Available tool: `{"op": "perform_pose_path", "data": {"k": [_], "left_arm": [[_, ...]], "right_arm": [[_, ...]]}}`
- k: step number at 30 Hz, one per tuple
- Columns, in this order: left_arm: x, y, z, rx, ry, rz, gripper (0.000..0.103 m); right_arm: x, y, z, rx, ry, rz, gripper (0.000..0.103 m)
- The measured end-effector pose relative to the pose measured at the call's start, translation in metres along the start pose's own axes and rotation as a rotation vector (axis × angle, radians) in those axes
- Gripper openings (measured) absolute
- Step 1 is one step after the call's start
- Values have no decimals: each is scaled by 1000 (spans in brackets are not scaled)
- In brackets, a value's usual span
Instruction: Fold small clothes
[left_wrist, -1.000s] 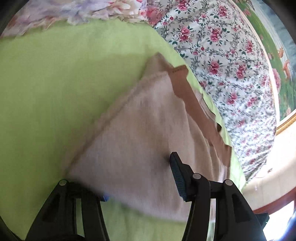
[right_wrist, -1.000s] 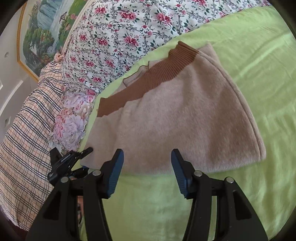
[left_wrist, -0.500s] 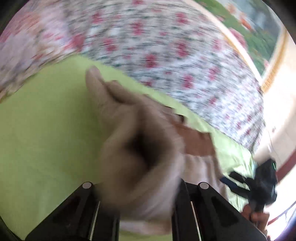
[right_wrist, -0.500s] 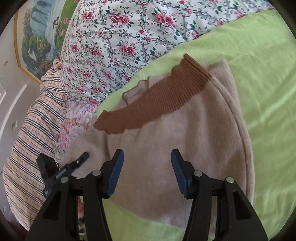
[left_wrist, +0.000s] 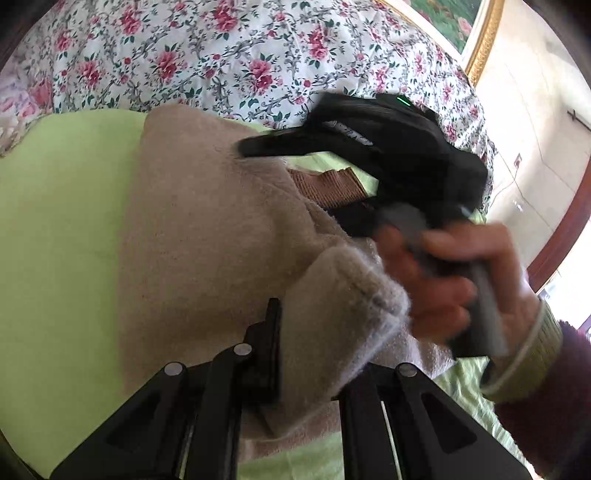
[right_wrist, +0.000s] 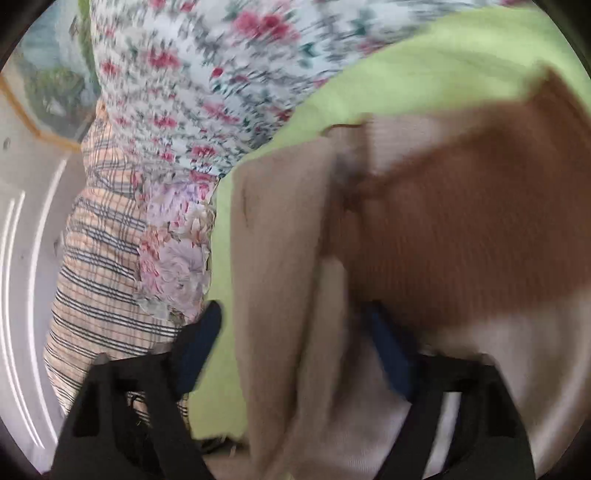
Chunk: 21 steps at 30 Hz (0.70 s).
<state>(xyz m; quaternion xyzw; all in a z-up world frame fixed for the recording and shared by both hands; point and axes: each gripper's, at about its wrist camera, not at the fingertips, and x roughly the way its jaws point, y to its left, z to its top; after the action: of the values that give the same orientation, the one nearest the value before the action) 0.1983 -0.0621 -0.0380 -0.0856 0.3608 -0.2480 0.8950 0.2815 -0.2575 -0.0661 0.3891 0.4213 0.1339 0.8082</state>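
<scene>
Your left claw (left_wrist: 314, 350) was shut tight on a thick fold of the tan sweater (left_wrist: 207, 229). The fold stuck up between its jaws, and the far jaw was hidden behind the cloth.

Your right claw (right_wrist: 295, 347) was about half open, and its jaws had just closed a little. A part of the sweater lay between them. One blue pad (right_wrist: 199, 343) was over bare sheet and did not press the cloth, so this claw was not gripping. The view there was blurry.

The sweater lay on the green sheet (left_wrist: 62, 229) of the bed. Its brown ribbed band (left_wrist: 328, 184) was on the far side, just under the right claw. Your right hand (left_wrist: 443, 280) was very near the left claw, so that side was tight.

To the left of the sweater the green sheet was bare, with lots of room to move. Past the sweater's far edge, the sheet met the flowered quilt (left_wrist: 221, 55). From the right wrist you saw a checked cloth (right_wrist: 99, 258) beside the quilt, at the sheet's edge. Behind the bed a gold picture frame (left_wrist: 484, 40) hung on the pale wall (left_wrist: 535, 122).
</scene>
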Motion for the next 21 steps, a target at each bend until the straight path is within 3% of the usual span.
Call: {"op": "perform_pose_path", "data": {"k": [2, 3, 5, 9, 15, 18, 21], "left_arm": [[-1, -3, 2, 16, 0, 3, 8], [-2, -5, 3, 24, -2, 8, 8], [-8, -9, 6, 31, -10, -10, 8], [-9, -39, 12, 42, -17, -130, 8], [38, -94, -8, 81, 78, -218, 9], [62, -105, -24, 98, 142, -221, 9], [70, -106, -31, 105, 158, -199, 9]], "right_arm": [[12, 14, 6, -55, 13, -39, 25], [9, 22, 7, -88, 4, -58, 19], [-14, 37, 6, -167, -48, -57, 18], [-78, 41, -6, -258, -146, -131, 18], [-124, -33, -29, -152, -158, -291, 18], [-133, -65, -38, -93, -172, -294, 18], [-133, -75, -39, -83, -186, -281, 18]]}}
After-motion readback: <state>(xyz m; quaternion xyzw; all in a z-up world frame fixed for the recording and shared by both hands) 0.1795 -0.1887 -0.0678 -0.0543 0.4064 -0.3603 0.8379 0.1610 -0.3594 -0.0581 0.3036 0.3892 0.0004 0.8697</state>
